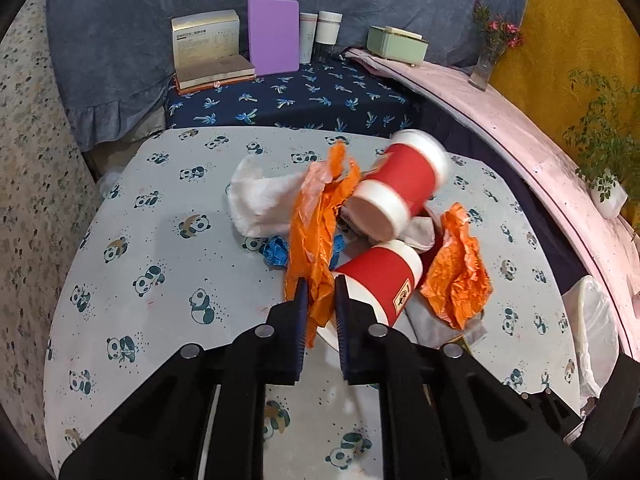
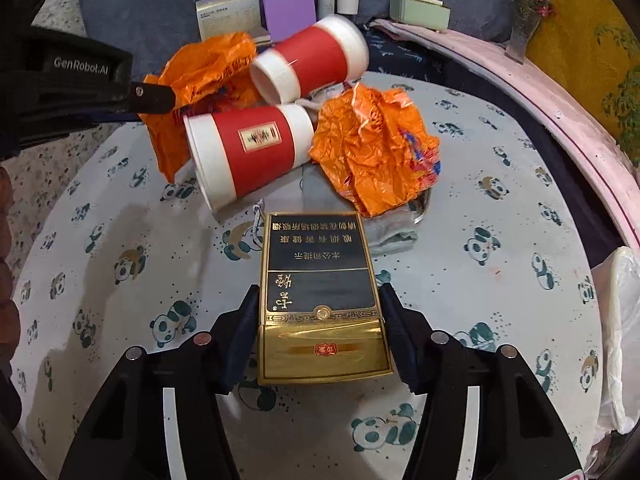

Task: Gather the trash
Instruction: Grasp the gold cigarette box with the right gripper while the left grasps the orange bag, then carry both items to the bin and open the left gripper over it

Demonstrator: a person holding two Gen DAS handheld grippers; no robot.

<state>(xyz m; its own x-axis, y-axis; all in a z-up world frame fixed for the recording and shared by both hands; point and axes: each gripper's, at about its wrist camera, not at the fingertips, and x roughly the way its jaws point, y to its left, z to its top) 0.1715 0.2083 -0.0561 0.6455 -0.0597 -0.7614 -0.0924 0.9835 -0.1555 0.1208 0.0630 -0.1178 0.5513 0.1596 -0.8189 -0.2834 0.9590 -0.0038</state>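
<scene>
left gripper [image 1: 321,280] pinched nearly shut on orange bag [image 1: 310,232] mid-table – lifting it could roll the far cup [image 1: 400,188]. right gripper [image 2: 318,296] clamps gold cigarette box [image 2: 320,296] near edge – shiny sides, might slip.

Two cups [image 2: 250,152] lie on the tabletop [image 2: 500,300] between crumpled bags [image 2: 372,148]; a box [image 2: 320,280] lies before them.

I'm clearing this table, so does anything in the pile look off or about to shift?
Yes. The upper red cup lies tilted on top of the other trash and looks blurred, as if rolling. The lower red cup lies on its side beside crumpled orange wrappers.
</scene>
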